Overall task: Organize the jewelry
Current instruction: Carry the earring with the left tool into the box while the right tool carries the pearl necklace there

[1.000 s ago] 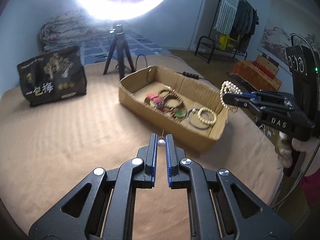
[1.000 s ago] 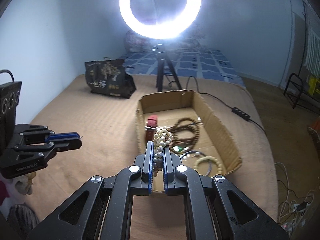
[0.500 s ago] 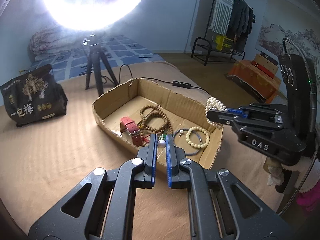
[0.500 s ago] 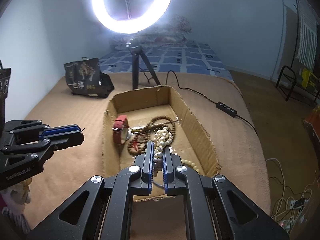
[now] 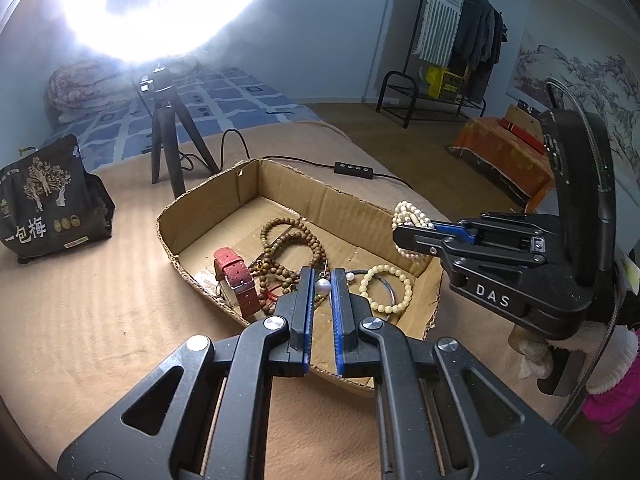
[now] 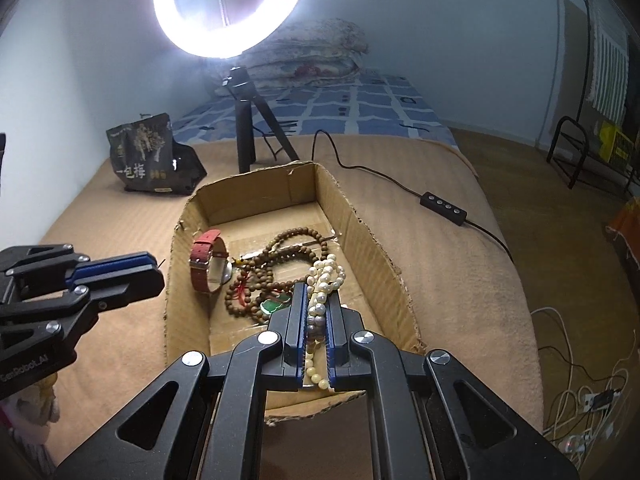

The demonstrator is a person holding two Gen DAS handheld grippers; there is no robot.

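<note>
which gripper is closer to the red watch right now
Left. The left gripper, shut on a pearl earring, hangs just beside the watch; the right gripper, holding pearls, is across the box.

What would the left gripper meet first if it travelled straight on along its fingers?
Probably the brown bead strands lying in the cardboard box; the left gripper, shut on a pearl earring, points over them, though depth is unclear.
</note>
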